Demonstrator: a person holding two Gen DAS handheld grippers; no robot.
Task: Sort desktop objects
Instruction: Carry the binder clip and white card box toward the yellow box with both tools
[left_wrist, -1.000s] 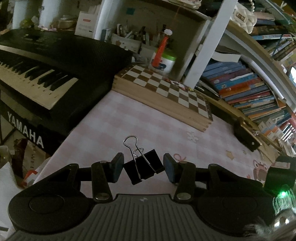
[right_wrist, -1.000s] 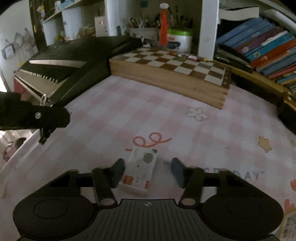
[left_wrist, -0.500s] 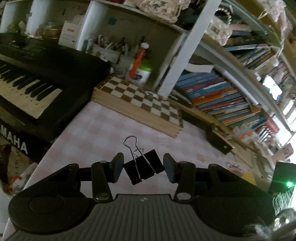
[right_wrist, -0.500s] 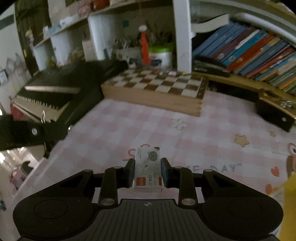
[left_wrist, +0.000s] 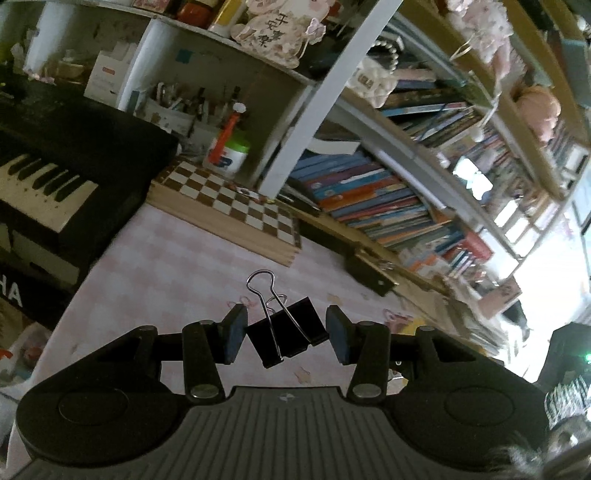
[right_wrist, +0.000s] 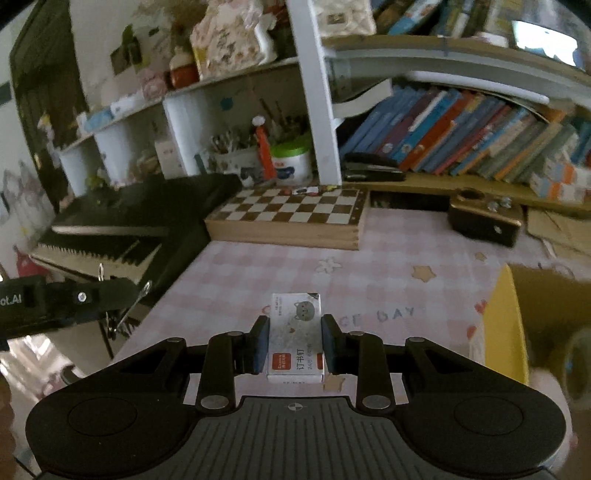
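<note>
Black and tilted, the binder clip (left_wrist: 286, 334) sits pinched between the left gripper (left_wrist: 284, 334) fingers, above the pink checked tablecloth (left_wrist: 177, 269). Right gripper (right_wrist: 295, 341) jaws press on a small staple box (right_wrist: 296, 334), also lifted, near a yellow box (right_wrist: 502, 325).

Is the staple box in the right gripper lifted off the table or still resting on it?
Lifted: the staple box sits clamped between the right gripper jaws, with the pink tablecloth visible below it.
</note>
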